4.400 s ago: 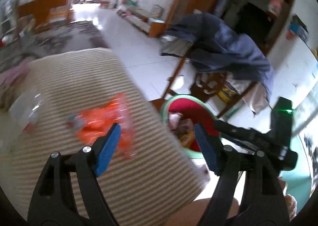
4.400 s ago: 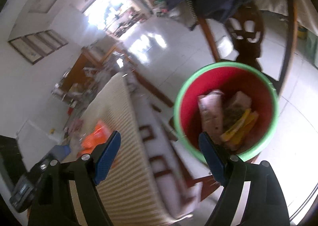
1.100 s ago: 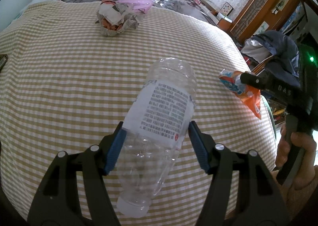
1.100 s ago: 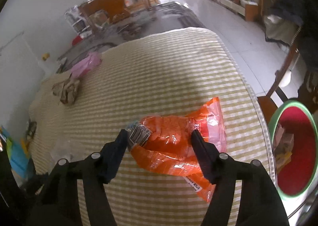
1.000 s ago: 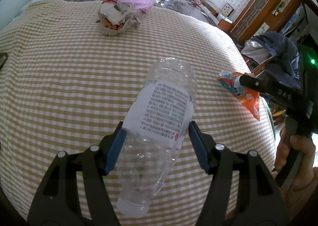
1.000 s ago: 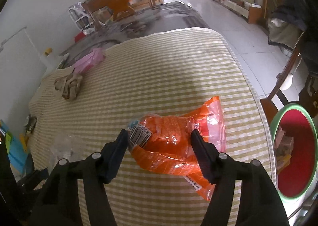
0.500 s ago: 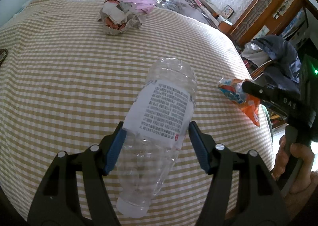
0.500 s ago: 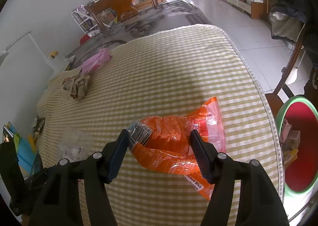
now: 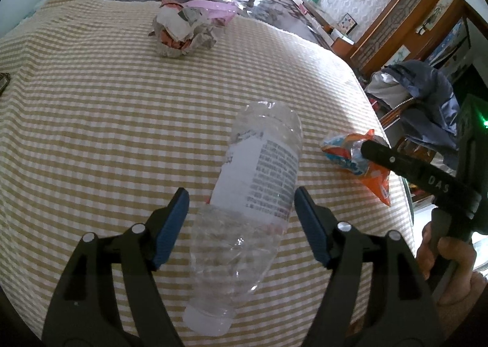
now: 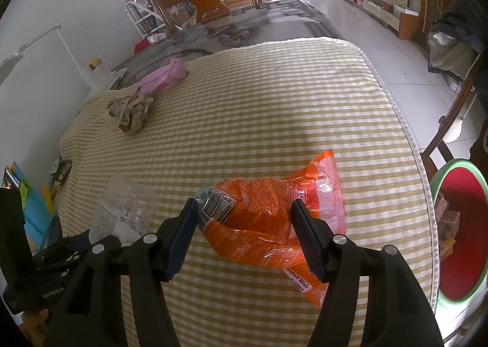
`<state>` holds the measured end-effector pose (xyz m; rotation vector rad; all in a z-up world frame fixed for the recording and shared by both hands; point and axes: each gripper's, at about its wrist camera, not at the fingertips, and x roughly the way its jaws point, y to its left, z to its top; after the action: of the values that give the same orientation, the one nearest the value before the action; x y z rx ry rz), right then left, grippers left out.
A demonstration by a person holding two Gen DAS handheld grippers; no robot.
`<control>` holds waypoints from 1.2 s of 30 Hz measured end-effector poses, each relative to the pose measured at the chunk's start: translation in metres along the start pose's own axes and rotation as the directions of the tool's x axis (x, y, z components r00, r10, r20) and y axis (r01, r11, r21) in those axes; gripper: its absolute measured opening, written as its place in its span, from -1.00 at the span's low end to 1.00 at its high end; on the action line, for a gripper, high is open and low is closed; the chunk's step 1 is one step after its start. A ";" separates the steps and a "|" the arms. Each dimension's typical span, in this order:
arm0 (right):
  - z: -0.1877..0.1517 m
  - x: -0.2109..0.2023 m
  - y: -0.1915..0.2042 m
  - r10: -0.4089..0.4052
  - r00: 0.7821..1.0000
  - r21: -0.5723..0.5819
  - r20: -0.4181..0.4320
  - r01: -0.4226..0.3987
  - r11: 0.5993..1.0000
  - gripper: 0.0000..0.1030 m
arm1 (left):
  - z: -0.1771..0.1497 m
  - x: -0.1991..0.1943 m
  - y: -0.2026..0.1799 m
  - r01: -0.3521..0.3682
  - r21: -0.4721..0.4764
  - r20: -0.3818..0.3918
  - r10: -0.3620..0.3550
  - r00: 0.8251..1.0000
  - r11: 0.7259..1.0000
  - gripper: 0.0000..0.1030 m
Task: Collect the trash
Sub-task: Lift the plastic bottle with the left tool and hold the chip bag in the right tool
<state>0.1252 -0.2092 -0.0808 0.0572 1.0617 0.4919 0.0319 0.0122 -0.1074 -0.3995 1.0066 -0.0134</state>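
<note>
In the left wrist view, the left gripper [image 9: 241, 225] fills the bottom of the frame with its jaws spread wide on either side of a clear plastic bottle [image 9: 244, 212]. The bottle lies on its side on the checked cloth of the desk [image 9: 122, 121], cap end toward the bottom edge and base pointing toward the centre; the right blue pad sits just beside the label, while a gap shows at the left pad, so nothing is clamped. To the right of centre, the other gripper's black finger lies across an orange snack wrapper [image 9: 375, 173] near the desk's right edge, with the person's hand [image 9: 448, 267] at lower right. Farther off, in the upper middle, a crumpled paper wad [image 9: 180, 36] rests on the cloth, and a pink bag [image 9: 213, 10] lies just behind it.

In the right wrist view, the right gripper [image 10: 244, 228] sits low in the frame, its jaws open and straddling the orange snack wrapper [image 10: 268, 219], which lies flat on the cloth; whether the pads touch it is hard to tell. The bottle [image 10: 122, 209] shows at lower left, beside the left gripper's black body. At the right edge, below the desk's rim, stands a red bin with a green rim [image 10: 457, 225] holding a few bits of rubbish. Toward the upper left lie the paper wad [image 10: 129, 115] and, beyond it, the pink bag [image 10: 161, 78].
</note>
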 end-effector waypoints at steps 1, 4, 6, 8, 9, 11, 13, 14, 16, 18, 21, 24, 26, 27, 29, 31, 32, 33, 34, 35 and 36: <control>0.000 -0.001 0.000 0.003 1.000 0.001 0.003 -0.003 1.000 0.17 | -0.001 0.001 -0.001 0.004 0.005 -0.006 -0.004 1.000 1.000 0.32; 0.000 -0.005 -0.002 0.008 1.000 0.007 0.016 -0.008 1.000 0.16 | -0.001 0.002 -0.005 0.005 0.017 -0.004 -0.005 1.000 1.000 0.21; 0.000 -0.008 -0.003 0.009 1.000 0.009 0.024 -0.009 1.000 0.16 | -0.001 -0.001 -0.006 0.018 0.014 0.009 -0.018 1.000 1.000 0.19; 0.000 -0.011 -0.004 0.012 0.999 0.013 0.032 -0.012 1.000 0.16 | 0.000 -0.005 -0.006 0.037 0.006 0.033 -0.038 0.999 0.999 0.19; -0.001 -0.012 -0.004 0.013 0.999 0.015 0.036 -0.013 1.000 0.16 | 0.001 -0.008 -0.006 0.045 0.004 0.048 -0.045 0.998 0.999 0.19; -0.001 -0.015 -0.005 0.015 0.999 0.020 0.043 -0.016 1.000 0.16 | 0.002 -0.014 -0.006 0.052 0.005 0.077 -0.052 0.996 0.999 0.18; -0.002 -0.018 -0.006 0.017 0.999 0.022 0.048 -0.018 1.000 0.16 | 0.003 -0.016 -0.006 0.053 0.006 0.091 -0.053 0.994 0.999 0.18; -0.002 -0.019 -0.007 0.019 0.999 0.024 0.051 -0.020 1.000 0.16 | 0.003 -0.017 -0.006 0.056 0.005 0.093 -0.056 0.994 0.998 0.18; -0.003 -0.020 -0.006 0.021 0.998 0.028 0.055 -0.022 0.999 0.16 | 0.005 -0.015 -0.005 0.062 0.001 0.092 -0.062 0.994 0.998 0.18; -0.003 -0.022 -0.007 0.024 0.998 0.033 0.059 -0.026 0.999 0.16 | 0.005 -0.015 -0.006 0.071 -0.003 0.091 -0.071 0.993 0.997 0.18; -0.004 -0.024 -0.008 0.027 0.997 0.039 0.068 -0.029 0.999 0.16 | 0.006 -0.016 -0.006 0.082 0.001 0.100 -0.082 0.992 0.997 0.18; -0.005 -0.027 -0.009 0.027 0.997 0.044 0.073 -0.031 0.999 0.16 | 0.006 -0.017 -0.008 0.095 0.014 0.103 -0.096 0.990 0.995 0.18; -0.005 -0.028 -0.010 0.029 0.997 0.049 0.073 -0.033 0.998 0.16 | 0.005 -0.017 -0.010 0.099 0.023 0.103 -0.100 0.990 0.995 0.18; -0.005 -0.028 -0.010 0.031 0.997 0.051 0.073 -0.035 0.998 0.16 | 0.005 -0.017 -0.011 0.101 0.026 0.102 -0.103 0.989 0.995 0.18; -0.005 -0.028 -0.010 0.032 0.997 0.052 0.074 -0.036 0.998 0.16 | 0.006 -0.016 -0.013 0.106 0.030 0.103 -0.109 0.989 0.994 0.18; -0.005 -0.029 -0.011 0.033 0.997 0.053 0.076 -0.038 0.998 0.16 | 0.006 -0.016 -0.013 0.111 0.031 0.104 -0.114 0.988 0.993 0.18; -0.005 -0.029 -0.010 0.033 0.996 0.053 0.077 -0.038 0.998 0.16 | 0.006 -0.016 -0.013 0.114 0.032 0.106 -0.116 0.988 0.993 0.18; -0.005 -0.030 -0.010 0.033 0.996 0.053 0.079 -0.037 0.998 0.16 | 0.006 -0.016 -0.014 0.116 0.034 0.108 -0.119 0.987 0.993 0.18; -0.006 -0.031 -0.010 0.033 0.996 0.053 0.081 -0.037 0.998 0.16 | 0.006 -0.017 -0.014 0.118 0.034 0.110 -0.121 0.986 0.992 0.18; -0.006 -0.031 -0.010 0.032 0.996 0.053 0.083 -0.036 0.998 0.16 | 0.005 -0.018 -0.015 0.121 0.036 0.114 -0.124 0.986 0.992 0.18; -0.006 -0.032 -0.010 0.031 0.996 0.053 0.085 -0.036 0.998 0.16 | 0.005 -0.018 -0.015 0.123 0.038 0.117 -0.127 0.985 0.992 0.18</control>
<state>0.1112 -0.2324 -0.0604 0.1435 0.9924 0.4868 0.0287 0.0035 -0.0850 -0.4301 0.8609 -0.1168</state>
